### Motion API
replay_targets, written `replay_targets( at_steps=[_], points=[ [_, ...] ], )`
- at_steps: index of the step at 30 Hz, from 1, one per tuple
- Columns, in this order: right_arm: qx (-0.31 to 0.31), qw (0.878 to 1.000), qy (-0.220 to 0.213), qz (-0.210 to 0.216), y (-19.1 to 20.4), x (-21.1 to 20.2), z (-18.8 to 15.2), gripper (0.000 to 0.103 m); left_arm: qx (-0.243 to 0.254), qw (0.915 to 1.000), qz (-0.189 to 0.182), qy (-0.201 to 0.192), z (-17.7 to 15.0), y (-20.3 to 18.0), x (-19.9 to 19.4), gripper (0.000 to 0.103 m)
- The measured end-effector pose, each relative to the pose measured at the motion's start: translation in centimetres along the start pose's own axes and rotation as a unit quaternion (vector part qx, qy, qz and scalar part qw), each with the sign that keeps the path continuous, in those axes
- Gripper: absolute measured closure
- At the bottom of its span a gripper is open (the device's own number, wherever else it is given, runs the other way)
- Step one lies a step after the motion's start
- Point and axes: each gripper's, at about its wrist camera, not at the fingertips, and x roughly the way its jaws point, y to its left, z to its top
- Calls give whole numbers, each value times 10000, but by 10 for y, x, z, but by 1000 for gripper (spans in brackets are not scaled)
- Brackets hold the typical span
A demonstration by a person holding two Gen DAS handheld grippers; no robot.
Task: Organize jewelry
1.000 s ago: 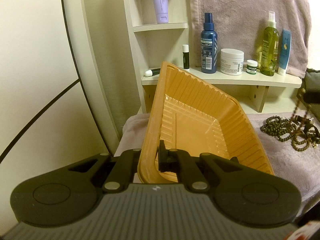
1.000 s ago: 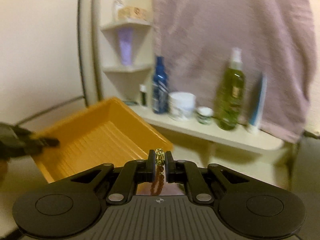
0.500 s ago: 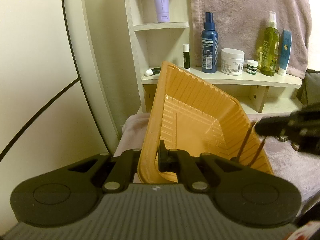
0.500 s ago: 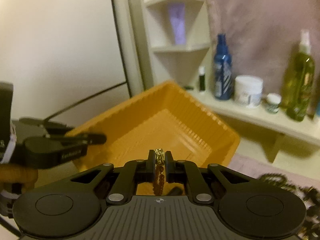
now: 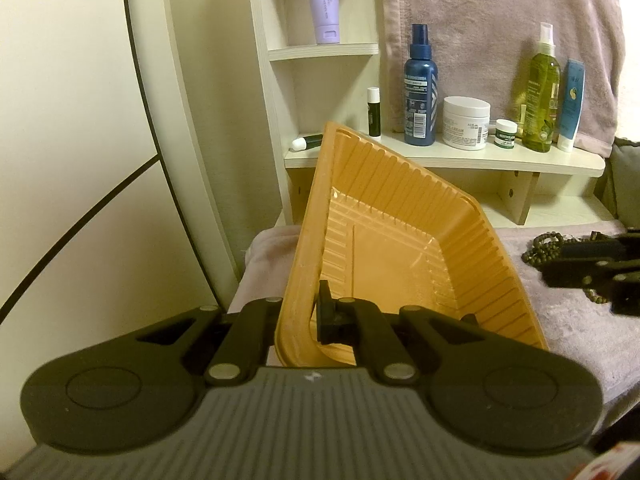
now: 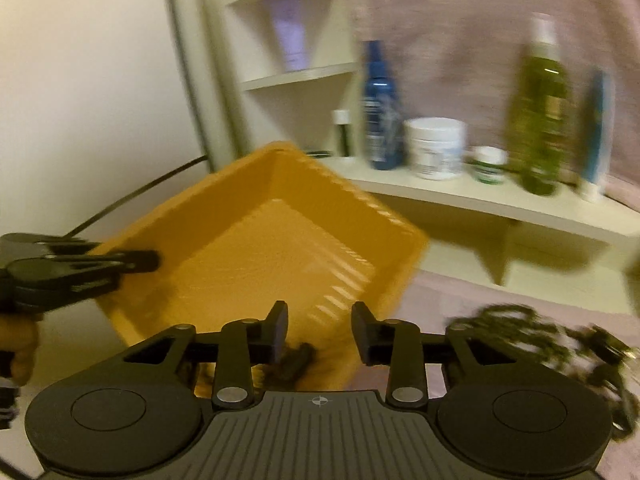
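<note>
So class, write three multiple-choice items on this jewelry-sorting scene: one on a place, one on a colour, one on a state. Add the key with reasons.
1. Where does the pile of beaded jewelry lie?
A. on the white shelf
B. on the cloth right of the tray
C. on the purple tube

2. What colour is the ribbed plastic tray?
A. orange
B. green
C. white

3. How is the right gripper?
A. shut on a bottle
B. open, holding nothing
C. shut on the tray rim

Key: B, the beads lie on the cloth beside the tray; A, its walls are orange in both views; B, its fingers stand apart, while the left gripper clamps the tray rim.
</note>
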Motion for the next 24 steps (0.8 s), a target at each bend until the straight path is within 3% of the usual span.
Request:
replay_targets(
  at_steps=[6, 13, 24],
  points=[
    [538, 9949, 59, -846, -46, -20, -23, 62, 34, 10000, 10, -1, 0, 0, 0, 99],
    [1084, 9774, 227, -1802, -100, -45, -52, 62, 64, 10000, 22, 2, 1, -1, 0, 99],
    [1041, 9617, 391, -2504, -135, -59, -79, 61, 94, 10000, 17, -13, 2, -3, -1, 99]
  ],
)
